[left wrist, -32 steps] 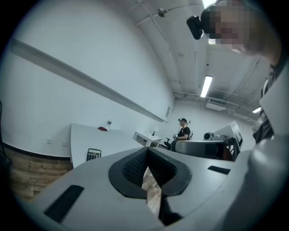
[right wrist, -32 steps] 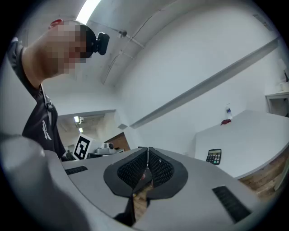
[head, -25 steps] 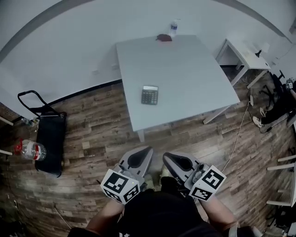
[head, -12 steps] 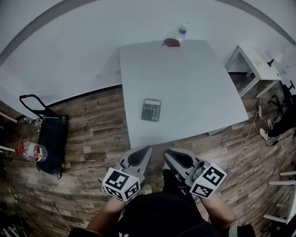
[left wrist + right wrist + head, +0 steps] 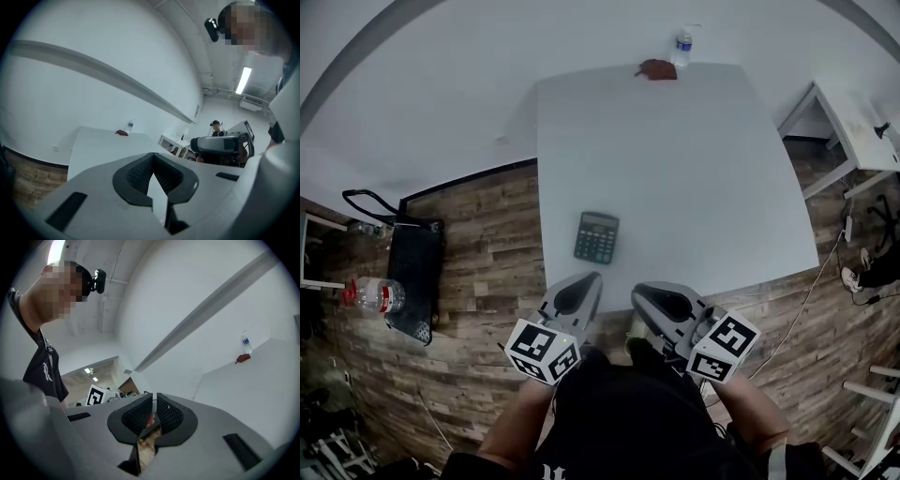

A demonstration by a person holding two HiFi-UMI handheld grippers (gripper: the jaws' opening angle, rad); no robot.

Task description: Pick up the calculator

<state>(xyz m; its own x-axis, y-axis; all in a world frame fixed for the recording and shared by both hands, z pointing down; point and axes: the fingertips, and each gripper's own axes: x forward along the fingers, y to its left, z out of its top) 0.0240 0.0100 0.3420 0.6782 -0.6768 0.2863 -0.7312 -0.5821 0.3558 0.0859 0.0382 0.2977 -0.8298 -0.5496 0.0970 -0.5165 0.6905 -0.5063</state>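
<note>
The dark calculator lies flat near the front left edge of the white table in the head view. Both grippers are held low in front of the person, just short of the table's front edge. My left gripper points at the table a little below the calculator, its pads together with nothing between them. My right gripper sits beside it to the right, also shut and empty. Neither gripper view shows the calculator; the left gripper and right gripper both look over the tabletop toward the wall.
A water bottle and a small red object stand at the table's far edge. A black trolley bag and a large water jug are on the wood floor at left. Another white table stands at right.
The person has stepped toward the table: the table and calculator have come closer to the grippers. Both grippers stay shut in the same pose.
</note>
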